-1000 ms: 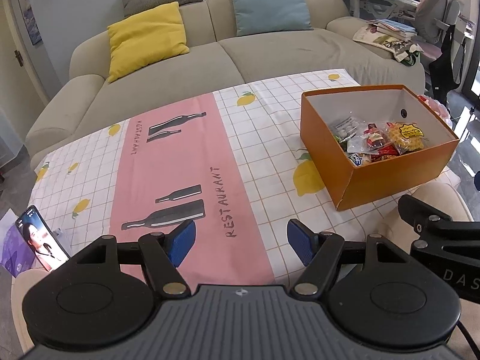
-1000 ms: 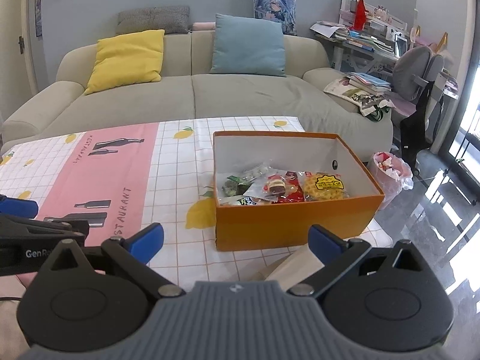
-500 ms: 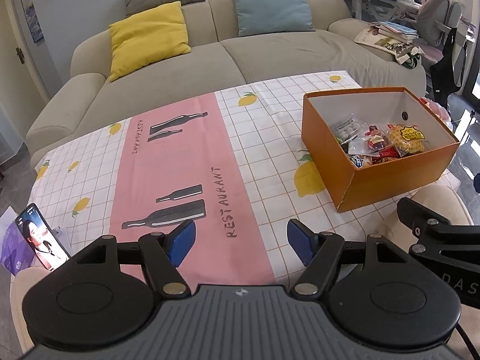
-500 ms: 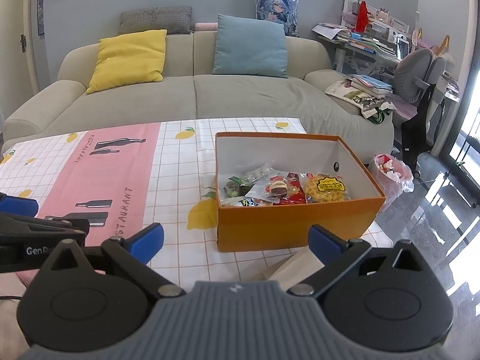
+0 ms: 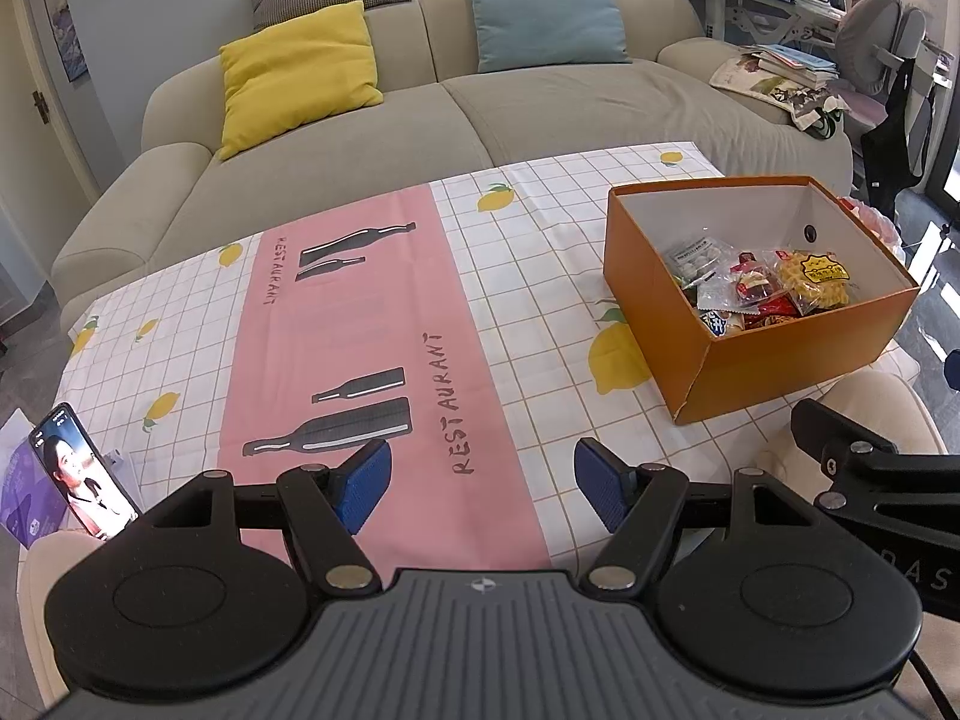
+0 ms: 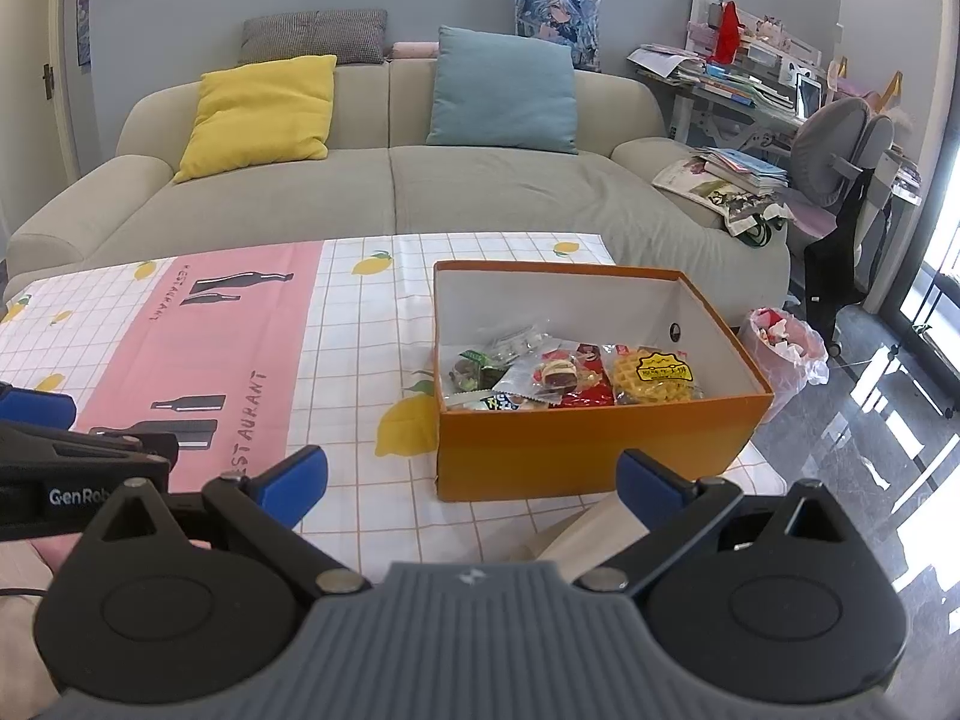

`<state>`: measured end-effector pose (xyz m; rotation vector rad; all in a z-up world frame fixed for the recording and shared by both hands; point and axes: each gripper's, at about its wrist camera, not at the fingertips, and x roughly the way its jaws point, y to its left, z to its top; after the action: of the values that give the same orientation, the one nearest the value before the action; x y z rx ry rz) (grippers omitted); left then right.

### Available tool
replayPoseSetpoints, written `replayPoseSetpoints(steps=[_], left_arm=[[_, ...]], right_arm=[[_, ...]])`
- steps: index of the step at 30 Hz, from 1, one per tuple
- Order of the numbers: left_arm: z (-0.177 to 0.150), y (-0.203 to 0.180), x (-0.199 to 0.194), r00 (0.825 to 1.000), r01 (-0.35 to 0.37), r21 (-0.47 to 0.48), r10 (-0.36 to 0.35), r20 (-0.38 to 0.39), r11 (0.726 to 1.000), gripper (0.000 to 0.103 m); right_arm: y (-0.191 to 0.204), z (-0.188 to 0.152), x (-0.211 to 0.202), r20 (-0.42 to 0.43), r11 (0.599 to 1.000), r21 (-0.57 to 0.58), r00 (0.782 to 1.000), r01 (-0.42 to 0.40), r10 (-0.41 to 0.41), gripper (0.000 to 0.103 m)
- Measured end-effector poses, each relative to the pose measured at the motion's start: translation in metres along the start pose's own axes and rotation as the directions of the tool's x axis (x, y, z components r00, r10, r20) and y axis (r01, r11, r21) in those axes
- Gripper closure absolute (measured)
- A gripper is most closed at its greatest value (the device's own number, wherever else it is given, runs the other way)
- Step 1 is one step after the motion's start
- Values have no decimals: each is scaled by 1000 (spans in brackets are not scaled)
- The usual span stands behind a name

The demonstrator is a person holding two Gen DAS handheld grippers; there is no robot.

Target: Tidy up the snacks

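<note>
An open orange box [image 5: 774, 363] stands at the right end of the table; it also shows in the right wrist view [image 6: 576, 444]. Several snack packets [image 6: 570, 375] lie inside it, among them a yellow waffle pack [image 5: 813, 279]. My left gripper [image 5: 483, 489] is open and empty, above the pink strip near the table's front edge, left of the box. My right gripper [image 6: 471, 480] is open and empty, in front of the box and apart from it.
The table has a lemon-print cloth [image 5: 510, 276] with a pink centre strip. A phone [image 5: 84, 471] stands at the front left corner. A beige sofa [image 6: 390, 186] lies behind the table. A pink waste bag [image 6: 786, 348] sits on the floor at the right.
Both views have shifted slightly, as both grippers drew a little back and up. Both stay open and empty; the box and snacks have not moved.
</note>
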<state>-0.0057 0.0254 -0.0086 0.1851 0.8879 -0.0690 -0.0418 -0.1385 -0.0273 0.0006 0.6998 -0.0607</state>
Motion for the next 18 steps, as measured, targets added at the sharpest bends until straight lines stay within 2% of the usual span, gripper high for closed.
replayPoseSetpoints(steps=[18], left_arm=[[-1, -2, -4, 1000, -7, -9, 7, 8, 1000, 21]], right_arm=[[0, -1, 1, 0, 1000, -7, 1000, -3, 3, 3]])
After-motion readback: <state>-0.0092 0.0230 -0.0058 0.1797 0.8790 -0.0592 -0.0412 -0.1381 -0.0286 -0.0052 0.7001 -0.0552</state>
